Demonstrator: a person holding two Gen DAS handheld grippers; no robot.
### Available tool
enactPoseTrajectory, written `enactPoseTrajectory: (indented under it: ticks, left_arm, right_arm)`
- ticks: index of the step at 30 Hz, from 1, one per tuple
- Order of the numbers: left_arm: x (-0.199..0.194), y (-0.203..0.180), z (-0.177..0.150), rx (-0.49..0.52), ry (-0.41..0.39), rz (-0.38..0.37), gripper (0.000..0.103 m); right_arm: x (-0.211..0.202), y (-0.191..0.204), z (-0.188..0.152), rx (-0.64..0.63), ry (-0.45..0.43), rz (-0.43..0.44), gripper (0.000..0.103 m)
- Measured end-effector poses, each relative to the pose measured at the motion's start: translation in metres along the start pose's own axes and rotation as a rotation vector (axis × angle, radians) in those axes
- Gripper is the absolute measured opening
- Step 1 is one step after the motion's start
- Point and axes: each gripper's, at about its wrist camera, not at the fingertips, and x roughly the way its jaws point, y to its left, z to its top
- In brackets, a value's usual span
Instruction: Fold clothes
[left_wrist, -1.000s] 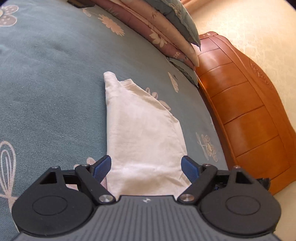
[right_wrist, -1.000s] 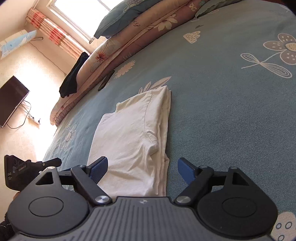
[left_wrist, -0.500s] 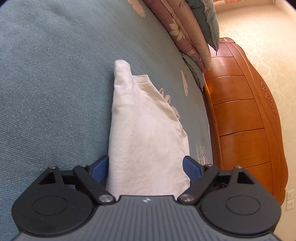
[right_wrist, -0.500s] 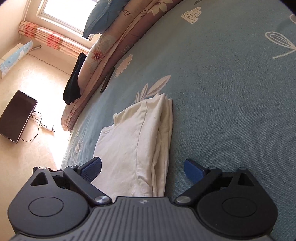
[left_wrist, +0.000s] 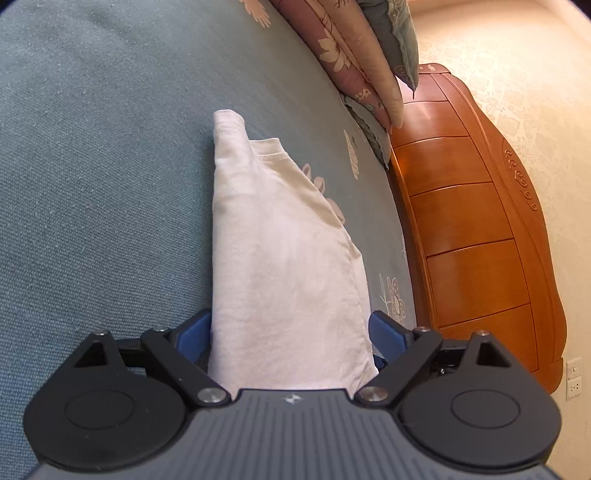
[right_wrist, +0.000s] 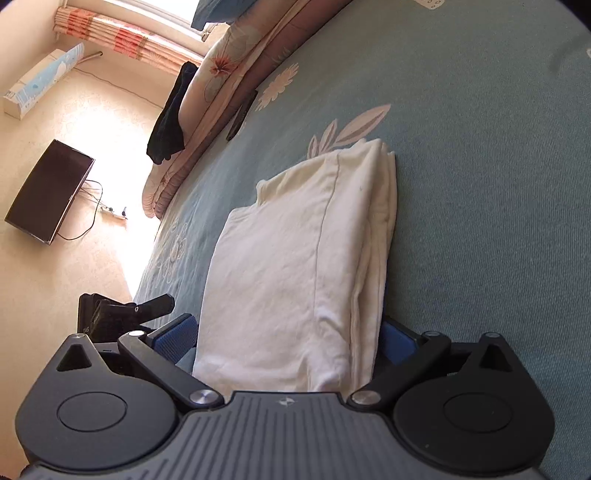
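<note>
A folded white shirt (left_wrist: 280, 240) lies as a long narrow stack on the blue-green flowered bedspread (left_wrist: 92, 184). My left gripper (left_wrist: 290, 330) straddles one end of the stack. Its jaws are opening, the cloth lies between the blue pads, and a small gap shows at the right pad. In the right wrist view the same shirt (right_wrist: 295, 251) shows its layered fold edge on the right side. My right gripper (right_wrist: 285, 336) stands wide over the other end with the cloth between its pads, not squeezed. The left gripper's black body (right_wrist: 122, 314) shows at that view's left.
Stacked quilts and pillows (left_wrist: 354, 48) line the bed's far side, beside a wooden bed board (left_wrist: 472, 221). In the right wrist view a dark garment (right_wrist: 170, 118) hangs over the quilts (right_wrist: 236, 74). A black screen (right_wrist: 48, 192) and a power strip (right_wrist: 112, 212) lie on the floor.
Both grippers have come lower and closer, so each end of the shirt now sits between a pair of pads. The right jaws have spread wider; the left ones slightly.
</note>
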Motion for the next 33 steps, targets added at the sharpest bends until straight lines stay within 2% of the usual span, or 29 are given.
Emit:
enactPoseTrajectory:
  ticks: [3, 6, 9, 11, 13, 14, 17, 22, 24, 27, 31, 33]
  left_arm:
    - [0.000, 0.002, 0.006, -0.034, -0.015, -0.005, 0.090]
    - [0.008, 0.000, 0.021, -0.043, -0.052, -0.001, 0.090]
    - [0.012, -0.001, 0.023, -0.036, -0.049, -0.009, 0.090]
    - [0.014, -0.001, 0.024, -0.031, -0.046, -0.015, 0.090]
    - [0.008, 0.001, 0.012, 0.005, -0.005, -0.059, 0.090]
    - [0.005, 0.001, 0.010, 0.019, 0.000, -0.055, 0.091]
    - [-0.002, 0.004, 0.006, 0.057, 0.010, -0.037, 0.089]
    - [0.007, -0.004, 0.027, 0.065, 0.039, 0.038, 0.090]
    - [0.008, -0.005, 0.030, 0.066, 0.068, 0.053, 0.090]
    - [0.006, -0.002, 0.020, 0.084, 0.137, 0.012, 0.090]
    - [0.014, -0.006, 0.024, 0.116, 0.138, 0.005, 0.090]
    - [0.020, -0.005, 0.030, 0.095, 0.123, -0.002, 0.090]
  right_arm:
    - [0.000, -0.002, -0.001, 0.006, -0.032, 0.013, 0.103]
    - [0.010, -0.005, 0.016, 0.050, -0.095, 0.029, 0.103]
    - [0.024, -0.004, 0.031, 0.057, -0.086, 0.019, 0.103]
    - [0.025, 0.000, 0.028, 0.033, -0.066, 0.006, 0.103]
    - [0.022, 0.002, 0.018, 0.014, -0.026, 0.023, 0.103]
    - [0.021, 0.003, 0.015, -0.005, -0.015, 0.025, 0.103]
    - [0.018, 0.006, 0.006, -0.068, 0.014, 0.026, 0.103]
    - [0.022, -0.001, 0.019, 0.001, 0.028, 0.042, 0.102]
    - [0.020, -0.001, 0.015, -0.023, 0.021, 0.046, 0.100]
    - [0.017, -0.001, 0.009, -0.056, -0.003, 0.048, 0.099]
    - [0.022, 0.003, 0.010, -0.067, -0.025, 0.038, 0.102]
    - [0.024, 0.006, 0.009, -0.079, -0.034, 0.027, 0.102]
